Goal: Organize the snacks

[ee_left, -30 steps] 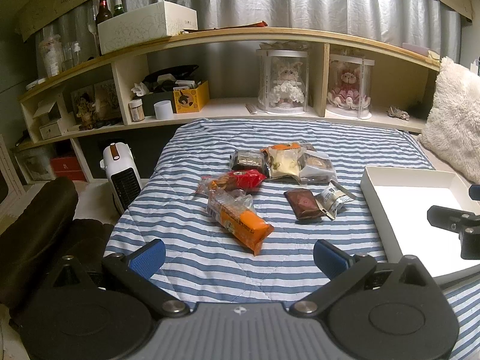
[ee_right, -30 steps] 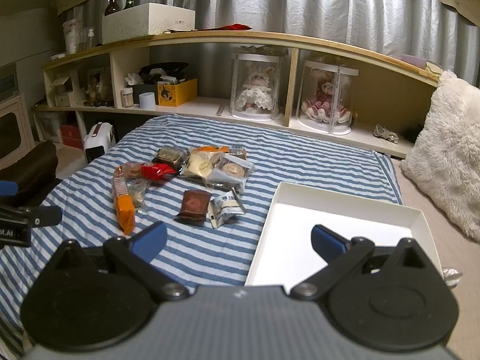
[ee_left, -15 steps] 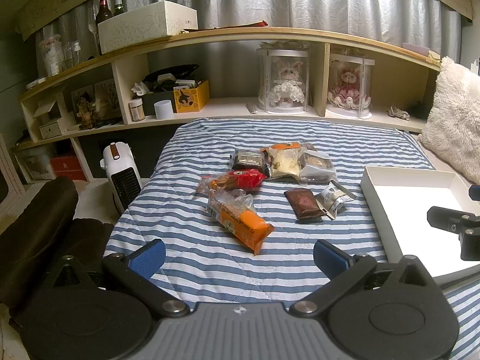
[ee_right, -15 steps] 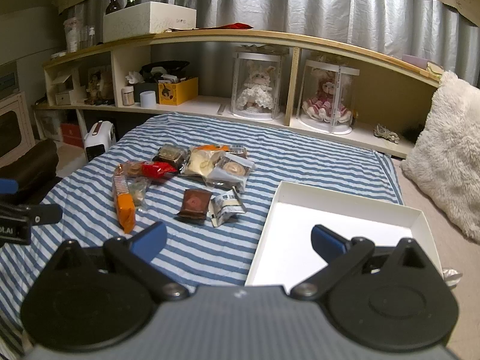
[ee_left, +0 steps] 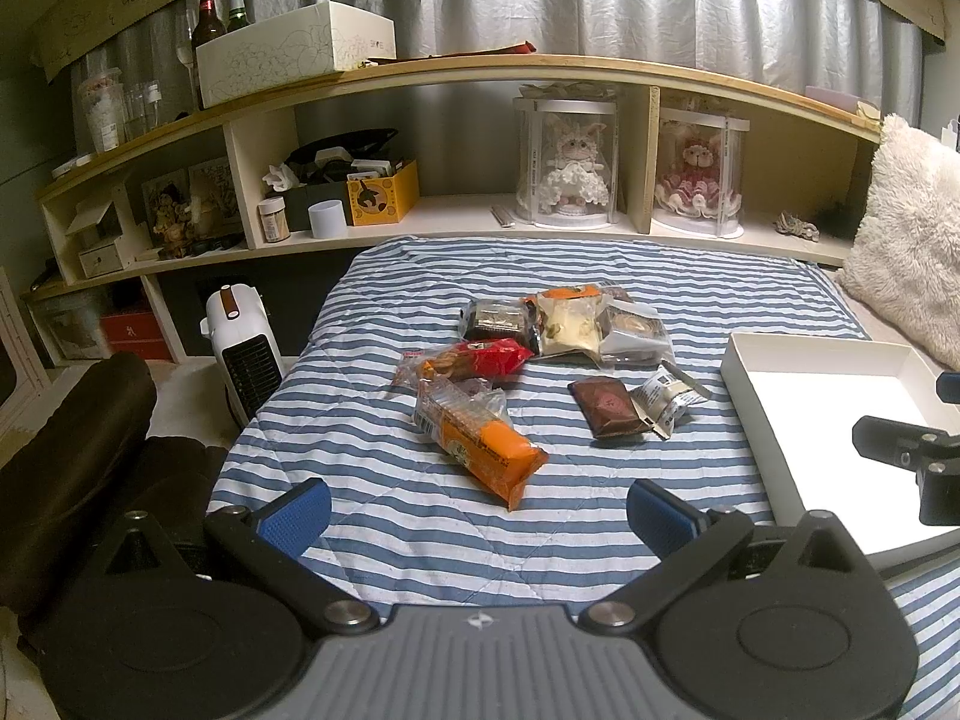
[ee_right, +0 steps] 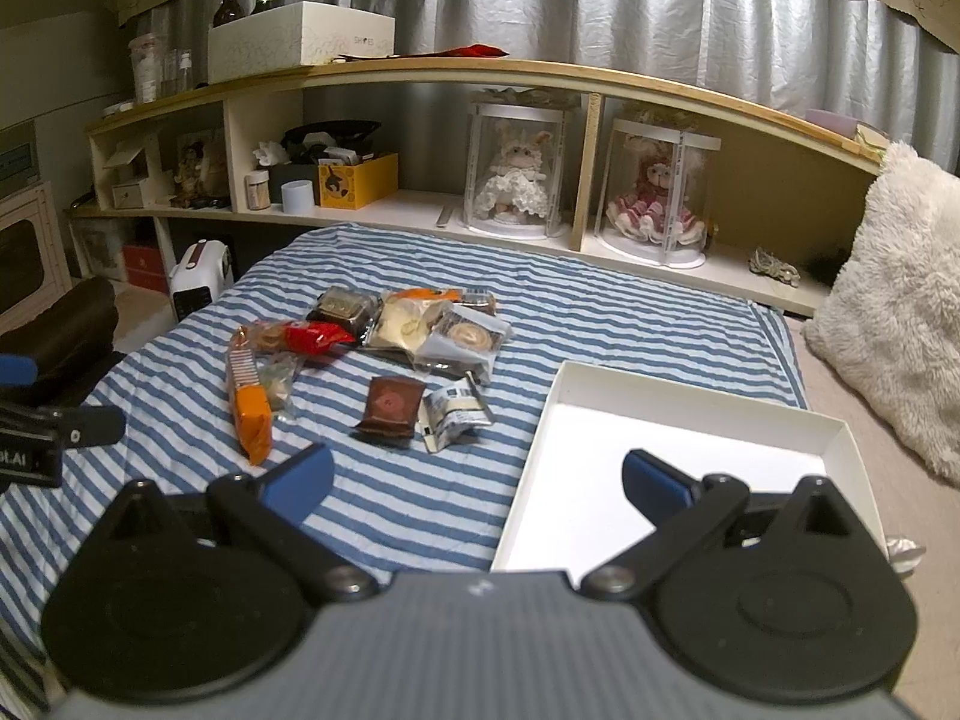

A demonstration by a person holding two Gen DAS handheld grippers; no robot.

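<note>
Hovering wide open, the left claw (ee_left: 479,517) and right claw (ee_right: 477,483) face light, crinkly, slippery snack packets (ee_left: 477,435) on the striped bed (ee_left: 420,516); pinch mid-body, gently, toward the empty white cardboard tray (ee_right: 690,414).

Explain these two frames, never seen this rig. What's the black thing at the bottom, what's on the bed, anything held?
No robot: a person carries handheld tongs in each hand, with a fisheye camera on each looking along its fingers. The black body with blue pads at the bottom is the tongs themselves. One frame comes from the left tongs, the other from the right tongs. Both are open and hold nothing. On the striped bedspread lie wrapped snacks, including an orange biscuit pack and a brown packet. Beside them sits an empty white box.
</note>
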